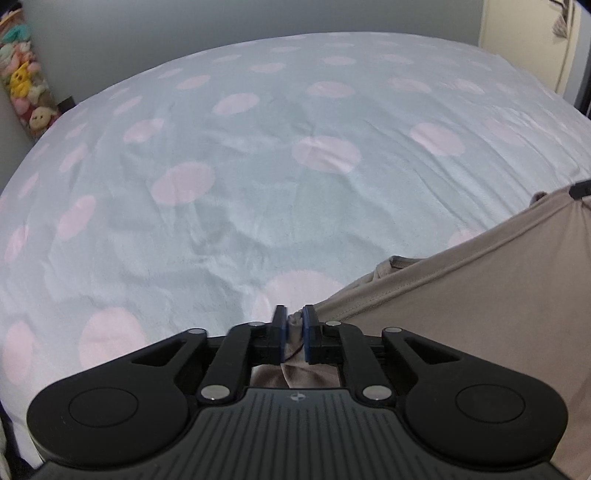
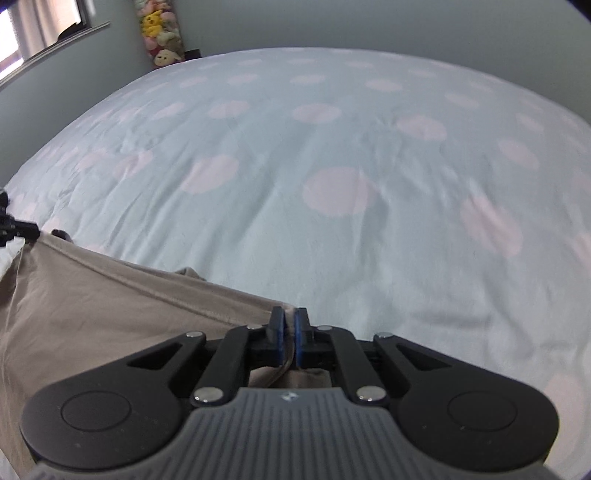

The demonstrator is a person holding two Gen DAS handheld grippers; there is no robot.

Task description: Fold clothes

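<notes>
A beige garment (image 1: 461,288) hangs stretched between my two grippers above the bed. My left gripper (image 1: 294,319) is shut on one bunched corner of it, and the cloth runs off to the right, where the tip of my right gripper (image 1: 580,189) shows at the frame edge. In the right wrist view my right gripper (image 2: 290,321) is shut on the other corner of the beige garment (image 2: 110,306), which spreads left toward the tip of my left gripper (image 2: 14,225). A stitched seam runs along the taut upper edge. The lower part of the garment is out of view.
The bed's pale blue cover with pink dots (image 1: 258,166) (image 2: 332,166) fills both views, lightly wrinkled. A stack of plush toys (image 1: 22,81) (image 2: 162,33) stands at the far corner by the grey wall. A window sill (image 2: 44,40) lies at the left.
</notes>
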